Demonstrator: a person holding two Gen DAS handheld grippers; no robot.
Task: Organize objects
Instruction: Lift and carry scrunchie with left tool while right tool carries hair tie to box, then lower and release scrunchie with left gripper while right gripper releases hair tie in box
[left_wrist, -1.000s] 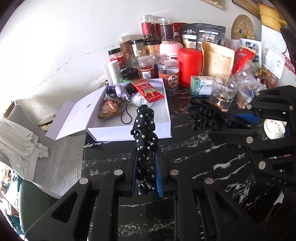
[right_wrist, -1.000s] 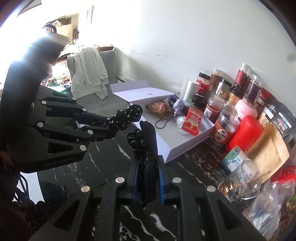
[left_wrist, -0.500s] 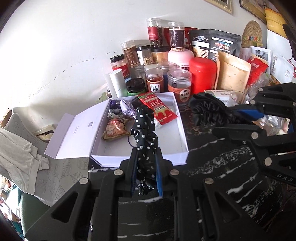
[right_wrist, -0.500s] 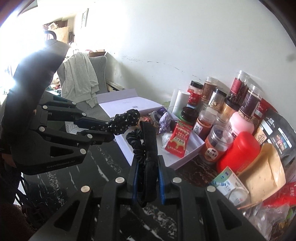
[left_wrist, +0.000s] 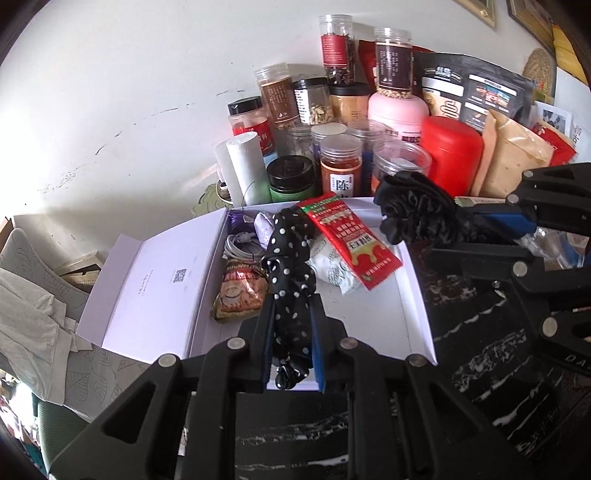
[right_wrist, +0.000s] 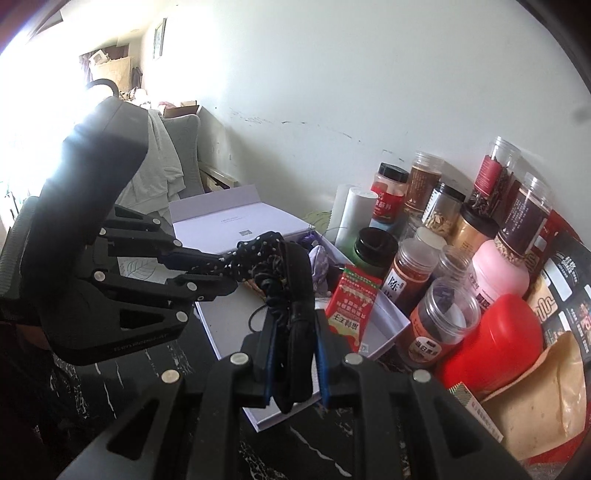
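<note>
A: Where's the polka-dot scrunchie?

B: Pinched in the left gripper, jaws narrow on it, hanging over the open white box. Right gripper is clamped on a black scrunchie, also above the box.

A: Handling?

B: Both look soft, light, floppy fabric w/ elastic, not fragile. Mid-bunch grip seems right; loose ends will likely droop & snag on the red sachet or snack packet, so drop into the bare part of the box.

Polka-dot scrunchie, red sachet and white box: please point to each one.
polka-dot scrunchie (left_wrist: 290, 266), left wrist view, its upper folds.
red sachet (left_wrist: 351, 240), left wrist view, its printed middle.
white box (left_wrist: 419, 295), left wrist view, its right wall.
</note>
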